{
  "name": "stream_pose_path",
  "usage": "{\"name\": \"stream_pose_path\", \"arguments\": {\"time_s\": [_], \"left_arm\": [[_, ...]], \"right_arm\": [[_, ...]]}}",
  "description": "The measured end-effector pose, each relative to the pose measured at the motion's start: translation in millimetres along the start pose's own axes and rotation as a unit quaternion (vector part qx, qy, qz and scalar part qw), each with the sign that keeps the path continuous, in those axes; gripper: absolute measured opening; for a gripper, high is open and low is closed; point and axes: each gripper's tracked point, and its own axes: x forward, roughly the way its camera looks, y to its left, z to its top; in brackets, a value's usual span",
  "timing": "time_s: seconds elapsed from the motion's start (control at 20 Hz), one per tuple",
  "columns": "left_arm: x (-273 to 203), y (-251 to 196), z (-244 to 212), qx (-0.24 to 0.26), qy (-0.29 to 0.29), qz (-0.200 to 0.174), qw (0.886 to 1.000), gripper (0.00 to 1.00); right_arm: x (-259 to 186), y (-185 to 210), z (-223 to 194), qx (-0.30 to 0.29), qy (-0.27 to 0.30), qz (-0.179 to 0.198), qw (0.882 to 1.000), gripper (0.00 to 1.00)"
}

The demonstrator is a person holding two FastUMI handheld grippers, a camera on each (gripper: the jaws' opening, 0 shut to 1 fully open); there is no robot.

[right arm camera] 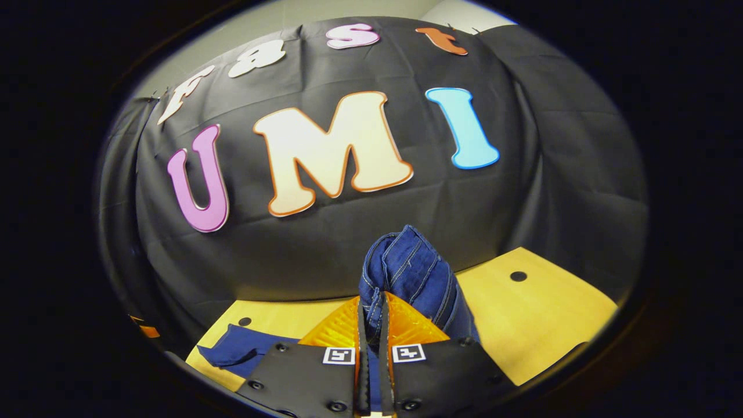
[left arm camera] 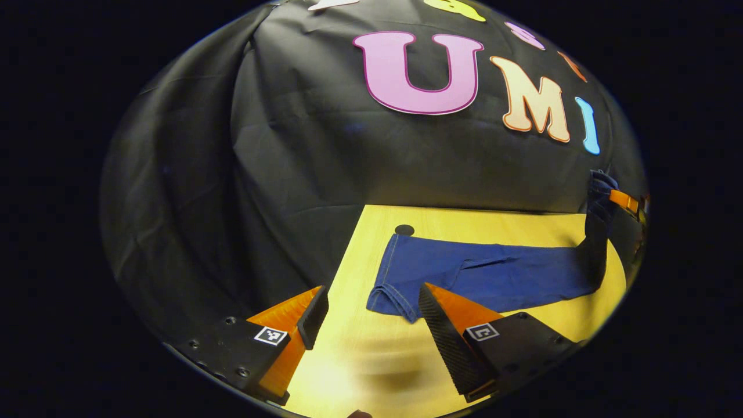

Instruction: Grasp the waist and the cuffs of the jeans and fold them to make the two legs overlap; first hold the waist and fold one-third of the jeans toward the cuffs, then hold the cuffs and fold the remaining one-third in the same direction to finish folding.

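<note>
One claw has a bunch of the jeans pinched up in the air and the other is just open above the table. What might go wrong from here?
1. The right gripper pinches a thick wad of the jeans; layers could slip out or fold unevenly.
2. The left gripper is open by the near end, holding nothing; if the right one pulls, the jeans may drag across the table instead of folding.

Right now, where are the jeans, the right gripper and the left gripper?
jeans (left arm camera: 499, 273): left gripper view, on the flat leg lying on the table.
right gripper (right arm camera: 371, 307): right gripper view, between its fingertips, pinching bunched denim.
left gripper (left arm camera: 371, 307): left gripper view, in the gap between its spread fingers.
</note>
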Motion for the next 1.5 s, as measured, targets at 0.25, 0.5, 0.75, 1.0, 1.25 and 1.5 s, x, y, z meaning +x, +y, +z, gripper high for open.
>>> {"name": "stream_pose_path", "arguments": {"time_s": [0.25,0.5,0.75,1.0,1.25,1.5], "left_arm": [[13.0,15.6,-18.5,-0.017,0.019,-0.008,1.000,0.95],[33.7,21.3,-37.3,-0.037,0.046,-0.019,0.998,1.00],[63.0,13.6,-51.1,-0.042,0.064,-0.043,0.996,0.96],[103.7,-2.6,-55.5,-0.016,0.073,-0.072,0.995,0.98],[143.8,-22.2,-65.2,0.004,0.086,-0.101,0.991,0.98],[184.4,-28.2,-83.1,0.004,0.113,-0.089,0.990,0.98]], "right_arm": [[21.2,60.3,-61.0,0.004,0.044,0.035,0.998,0.12],[26.1,98.4,-147.9,-0.029,0.120,0.064,0.990,0.09],[14.6,121.9,-197.9,-0.047,0.180,0.102,0.977,0.19],[-15.1,121.6,-173.8,-0.062,0.151,0.110,0.980,0.98],[-34.9,69.8,-142.5,-0.044,0.141,0.062,0.987,0.94],[-54.0,18.8,-134.4,-0.034,0.139,0.011,0.990,0.94]]}}
